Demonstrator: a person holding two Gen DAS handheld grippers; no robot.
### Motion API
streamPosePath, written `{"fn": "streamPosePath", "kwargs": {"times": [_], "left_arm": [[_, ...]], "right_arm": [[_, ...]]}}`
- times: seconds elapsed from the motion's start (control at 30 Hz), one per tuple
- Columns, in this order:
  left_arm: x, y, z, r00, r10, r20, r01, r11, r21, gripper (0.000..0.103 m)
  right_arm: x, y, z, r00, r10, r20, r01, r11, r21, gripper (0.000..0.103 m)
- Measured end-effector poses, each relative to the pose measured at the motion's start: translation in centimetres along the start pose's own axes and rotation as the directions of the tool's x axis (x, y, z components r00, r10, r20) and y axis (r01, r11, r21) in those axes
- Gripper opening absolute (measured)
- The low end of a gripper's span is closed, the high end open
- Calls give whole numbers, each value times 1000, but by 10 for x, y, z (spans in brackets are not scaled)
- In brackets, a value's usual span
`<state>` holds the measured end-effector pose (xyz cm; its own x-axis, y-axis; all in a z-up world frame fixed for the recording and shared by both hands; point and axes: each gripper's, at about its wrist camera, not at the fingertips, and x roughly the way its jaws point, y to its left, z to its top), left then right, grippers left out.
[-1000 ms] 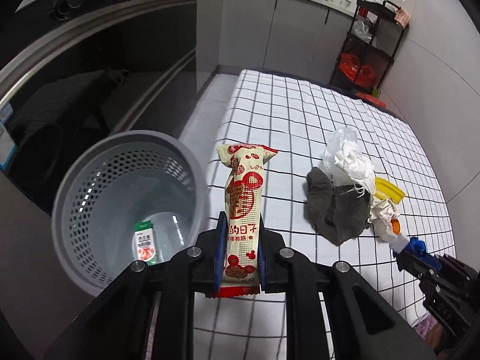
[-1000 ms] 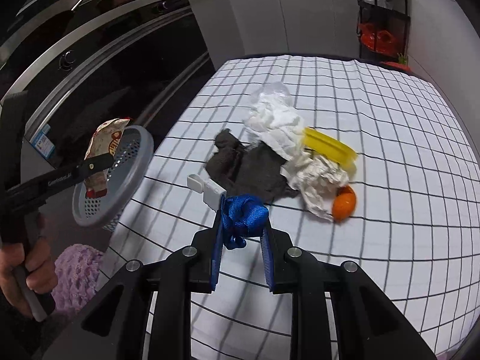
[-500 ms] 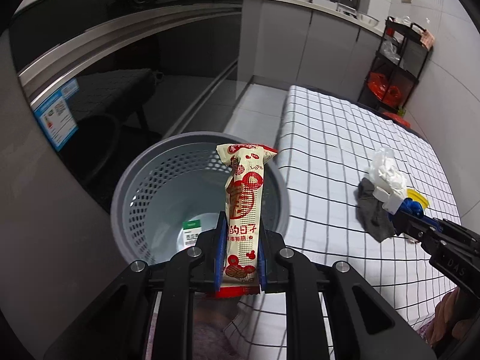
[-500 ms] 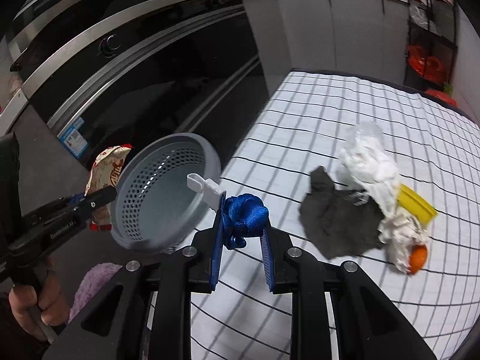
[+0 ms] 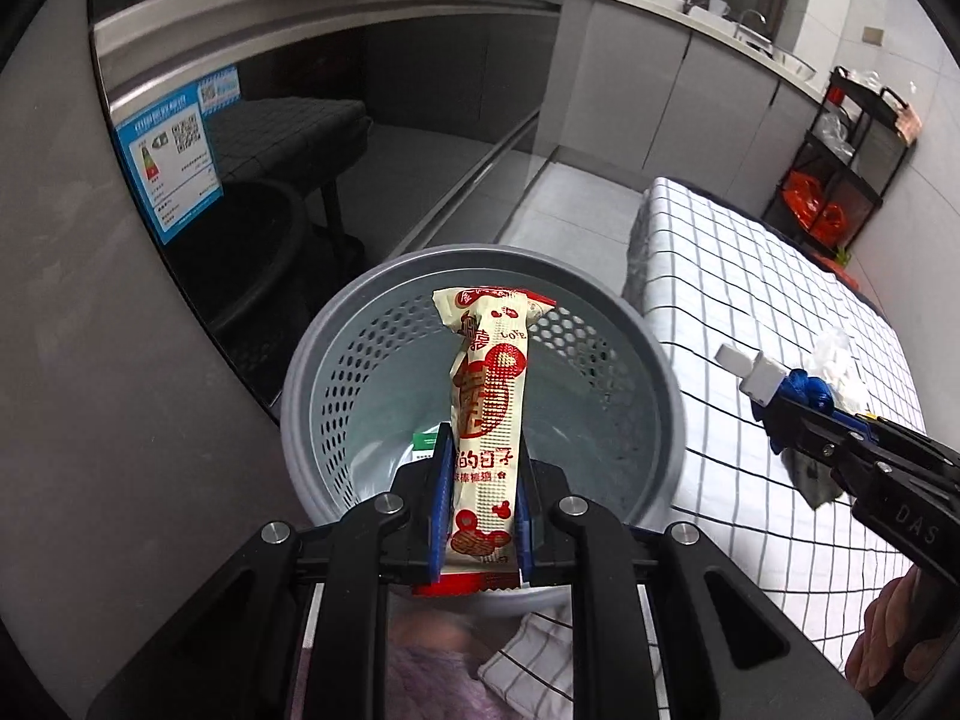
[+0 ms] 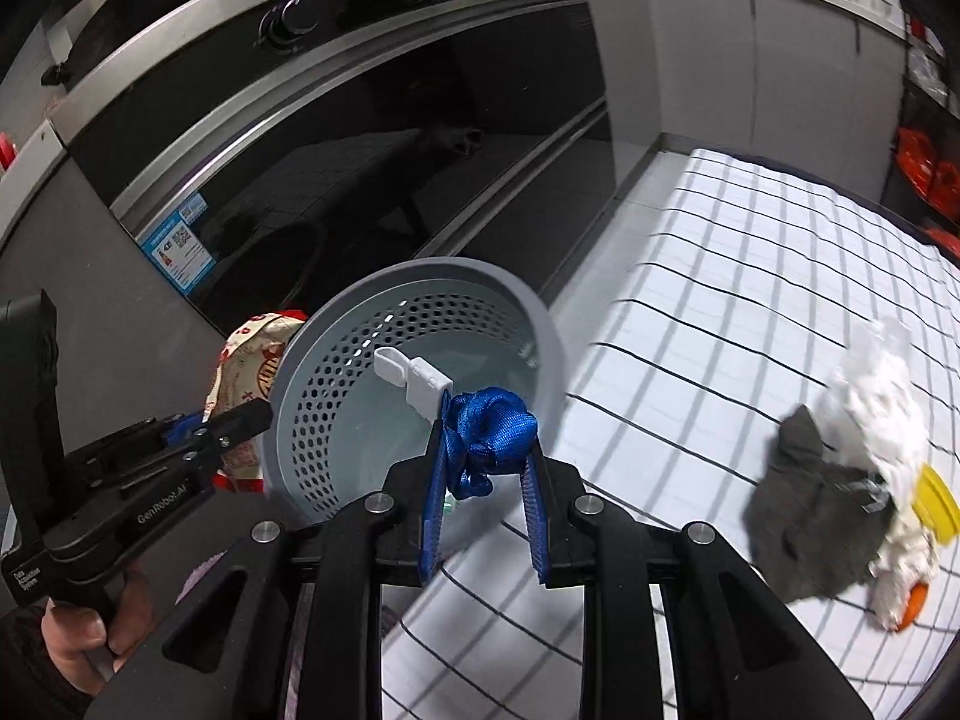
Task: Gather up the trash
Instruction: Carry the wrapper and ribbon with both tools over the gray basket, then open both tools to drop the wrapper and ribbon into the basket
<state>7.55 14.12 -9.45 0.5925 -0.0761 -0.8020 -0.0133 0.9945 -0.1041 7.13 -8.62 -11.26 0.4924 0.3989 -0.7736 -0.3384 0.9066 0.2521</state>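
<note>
My left gripper (image 5: 480, 468) is shut on a cream and red snack wrapper (image 5: 489, 396) that stands upright over the mouth of the grey perforated bin (image 5: 336, 360). A small green and white carton (image 5: 425, 443) lies on the bin's floor. My right gripper (image 6: 486, 450) is shut on a bunched blue strap (image 6: 489, 426) with a white plastic clip (image 6: 414, 375), at the bin's (image 6: 480, 282) near rim. In the left wrist view the right gripper (image 5: 774, 405) comes in from the right beside the bin. The right wrist view shows the left gripper (image 6: 240, 420) with the wrapper (image 6: 252, 360) behind the bin's left side.
The bin stands on the floor beside a table under a white checked cloth (image 6: 750, 300). A grey rag (image 6: 810, 522), white crumpled tissue (image 6: 882, 420), a yellow lid (image 6: 936, 501) and an orange bit (image 6: 912, 603) lie on it. A dark glass appliance front (image 5: 288, 138) stands behind. A hand (image 6: 84, 630) holds the left gripper.
Both grippers have moved left from over the table to the bin. The wrapper now hangs over the bin's mouth and the blue strap has come up to its rim. Both grips are unchanged.
</note>
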Motion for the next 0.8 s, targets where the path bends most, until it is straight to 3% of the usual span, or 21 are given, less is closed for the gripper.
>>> {"fn": "streamPosePath", "kwargs": {"times": [0.37,0.53,0.63,0.77,0.8], "left_arm": [[28,20,6,999,-18,-45,16,999,-37,18],[34,26,5,998,-23,-58,20,998,-52,21],[34,27,5,998,-20,-58,17,998,-60,26],[34,30,6,998,-20,-62,16,997,-74,31],[33,31,6,998,-21,-63,16,997,-75,34]], "right_arm": [[54,24,13,994,26,-102,-30,999,-38,23],[63,31,19,995,19,-99,-24,998,-50,25],[61,32,20,996,15,-86,-20,998,-54,33],[56,33,22,998,9,-64,-12,998,-53,54],[55,32,22,998,7,-60,-11,999,-53,54]]}}
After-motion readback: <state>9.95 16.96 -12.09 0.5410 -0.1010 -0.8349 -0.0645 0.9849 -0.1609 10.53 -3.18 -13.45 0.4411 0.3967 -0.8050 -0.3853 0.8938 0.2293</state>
